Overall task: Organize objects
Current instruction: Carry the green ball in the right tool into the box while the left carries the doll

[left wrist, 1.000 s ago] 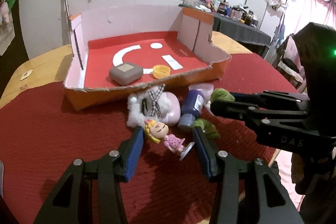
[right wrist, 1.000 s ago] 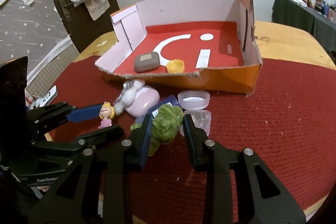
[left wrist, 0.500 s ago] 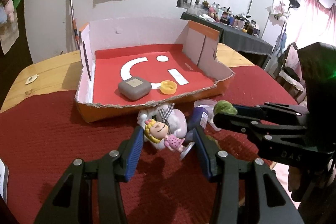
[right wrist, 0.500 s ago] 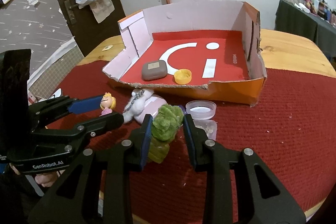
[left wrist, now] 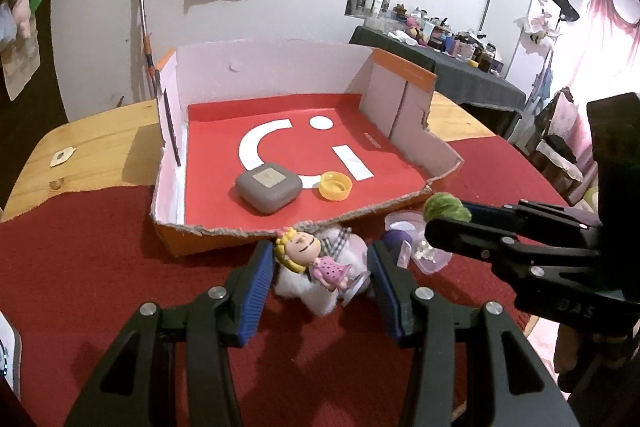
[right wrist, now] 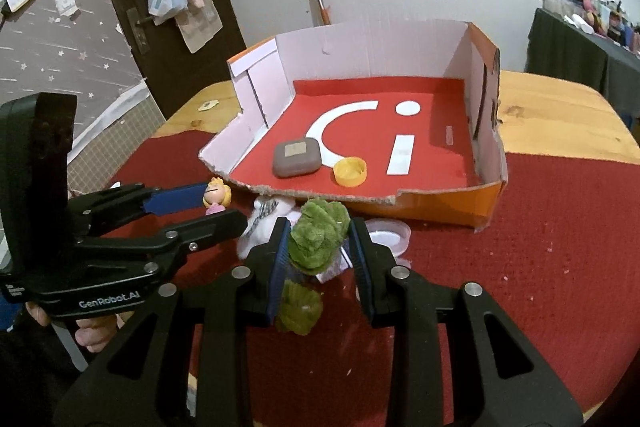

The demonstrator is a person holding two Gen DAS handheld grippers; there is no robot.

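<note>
Doll [left wrist: 316, 259] fills the lower middle of the left wrist view, a small blonde figure in a pink dotted dress, lying crosswise and pinched between the blue pads of the left gripper [left wrist: 322, 279]. Behind it on the red cloth [left wrist: 80, 267] sits a white and pink fluffy toy [left wrist: 308, 291]. In the right wrist view the same doll [right wrist: 217, 195] shows at centre left, caught in the left gripper [right wrist: 208, 207].

The right gripper [right wrist: 320, 247] is pinching a green plush toy [right wrist: 318, 239], whose lower part hangs below the pads at the lower middle of that frame. From the left wrist view this green toy [left wrist: 446, 207] appears at centre right, at the tip of the right gripper [left wrist: 448, 217].

A cardboard box [left wrist: 172, 131] with an orange outer wall and red floor stands in the middle of both frames, its torn front edge just behind the toys. Inside lie a grey rounded case [left wrist: 267, 187] and, just to its right, a yellow cap [left wrist: 335, 185]. In the right wrist view the box [right wrist: 486, 107], the case [right wrist: 297, 157] and the cap [right wrist: 350, 171] sit at upper centre.

A clear plastic lid [right wrist: 390, 231] lies on the cloth in front of the box, right of the green toy. A dark blue bottle [left wrist: 394, 241] lies beside the fluffy toy. The wooden table [left wrist: 100, 143] shows beyond the cloth.
</note>
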